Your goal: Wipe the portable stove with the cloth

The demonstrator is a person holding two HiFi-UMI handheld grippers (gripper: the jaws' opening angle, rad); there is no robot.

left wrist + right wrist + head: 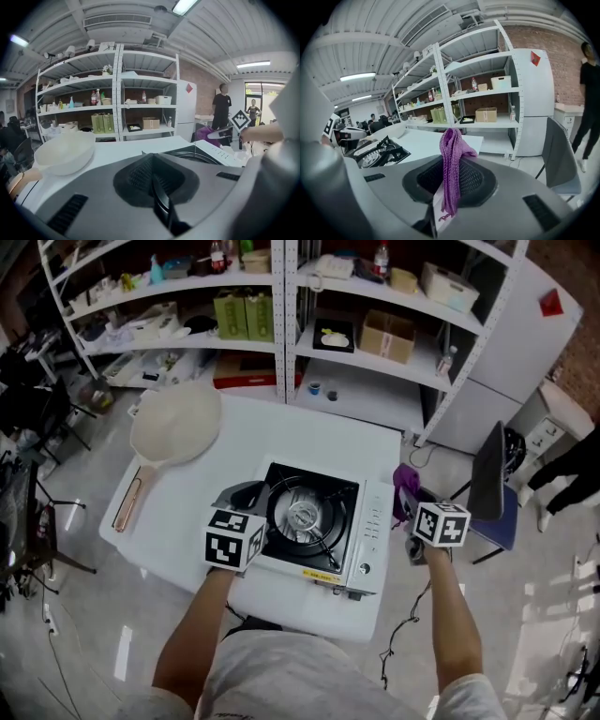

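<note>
**A workshop room lined with shelves**

A white metal shelving rack (286, 324) stands along the far side, loaded with boxes and bottles; just in front of it is a white rectangular table (281, 432) on a pale glossy floor (94, 615); a tall white cabinet (525, 352) stands to the right against a red brick wall (553, 37); a dark chair with a blue seat (489, 474) is near the table's right end; long fluorescent ceiling lights (186, 5) and a slatted white air vent (117, 21) hang overhead.

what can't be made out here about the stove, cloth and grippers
Portable stove: label print and any grime too small, head view.
Left gripper: jaws hidden under its marker cube, head view.
Cloth: lower end buried between the right gripper's jaws, right gripper view.
Stove's near side: blocked by the left gripper's body, left gripper view.
</note>
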